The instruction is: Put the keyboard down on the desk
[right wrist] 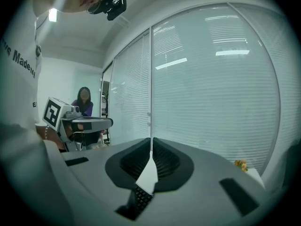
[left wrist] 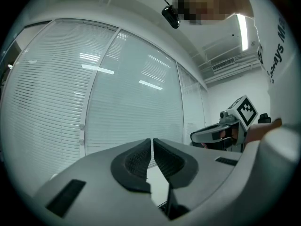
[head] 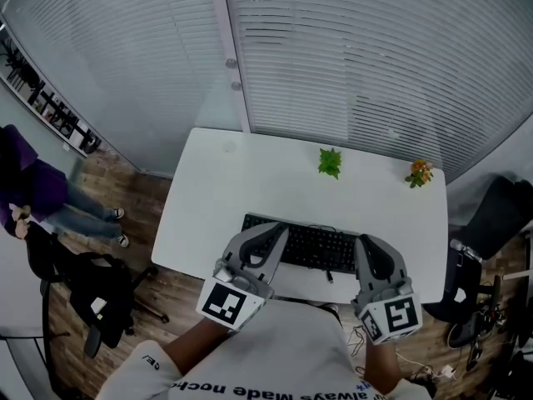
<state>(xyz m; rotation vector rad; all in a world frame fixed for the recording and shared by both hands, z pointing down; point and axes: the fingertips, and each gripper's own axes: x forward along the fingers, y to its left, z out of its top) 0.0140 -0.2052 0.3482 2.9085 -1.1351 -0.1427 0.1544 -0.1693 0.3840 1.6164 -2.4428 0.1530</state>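
A black keyboard [head: 306, 246] lies flat on the white desk [head: 241, 182], close to its near edge. My left gripper [head: 273, 235] hangs over the keyboard's left end and my right gripper [head: 367, 252] over its right end. Both are shut with nothing between the pads. In the left gripper view the jaws [left wrist: 152, 144] meet at a thin slit, and the right gripper [left wrist: 221, 133] shows beyond them. In the right gripper view the jaws [right wrist: 151, 144] are closed too, with keyboard keys [right wrist: 140, 197] visible below them.
A small green plant [head: 331, 162] and an orange-flowered plant [head: 420, 173] stand at the desk's far side. Slatted glass walls rise behind it. Black office chairs stand at the left [head: 92, 294] and right [head: 493, 219]. A person in purple [head: 23, 192] is at the far left.
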